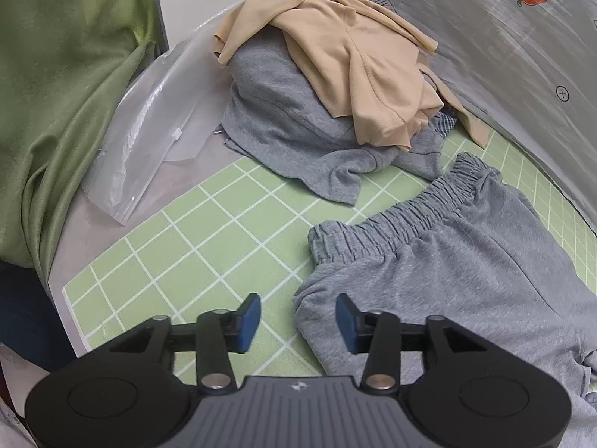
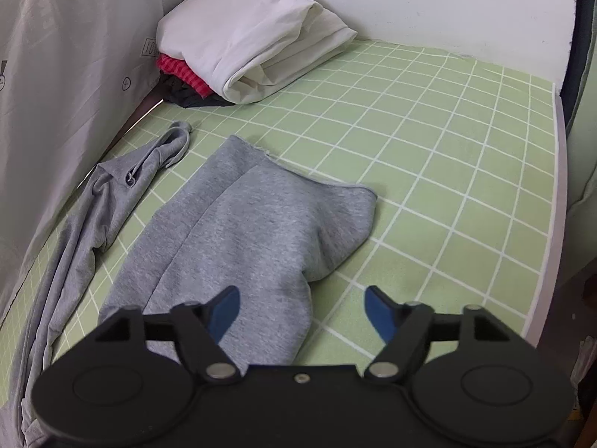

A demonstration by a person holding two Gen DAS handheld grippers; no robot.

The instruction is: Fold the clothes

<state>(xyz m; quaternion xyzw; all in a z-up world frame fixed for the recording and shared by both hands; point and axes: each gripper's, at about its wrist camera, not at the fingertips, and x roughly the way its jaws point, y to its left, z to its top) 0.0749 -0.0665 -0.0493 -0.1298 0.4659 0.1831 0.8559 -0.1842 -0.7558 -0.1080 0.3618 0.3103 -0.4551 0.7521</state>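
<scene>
Left gripper (image 1: 297, 326): jaws stand apart with nothing between them; the blue pads (image 1: 249, 321) hover over the mat, the right pad at the edge of grey cloth.
Right gripper (image 2: 301, 315): jaws spread wide and empty; its left pad lies over grey cloth, its right pad over bare mat.
Grey sweatpants (image 1: 447, 272): in the left wrist view, spread flat at 3 o'clock from the fingers, elastic waistband toward 1 o'clock.
Folded leg end (image 2: 253, 231): in the right wrist view, runs from under the fingers toward 12 o'clock, lying flat.
Second grey garment (image 2: 97, 216): crumpled in a long strip at 10 o'clock, along the plastic-covered wall (image 2: 56, 74).
Green grid mat (image 1: 209, 224): lies under everything.
Unfolded pile (image 1: 298, 112): at 12 o'clock in the left wrist view, a grey garment with a beige garment (image 1: 358, 59) on top.
Stack (image 2: 253, 33): at 11 o'clock in the right wrist view, white cloth over red and dark items.
Green curtain (image 1: 67, 93): at 9 o'clock in the left wrist view.
</scene>
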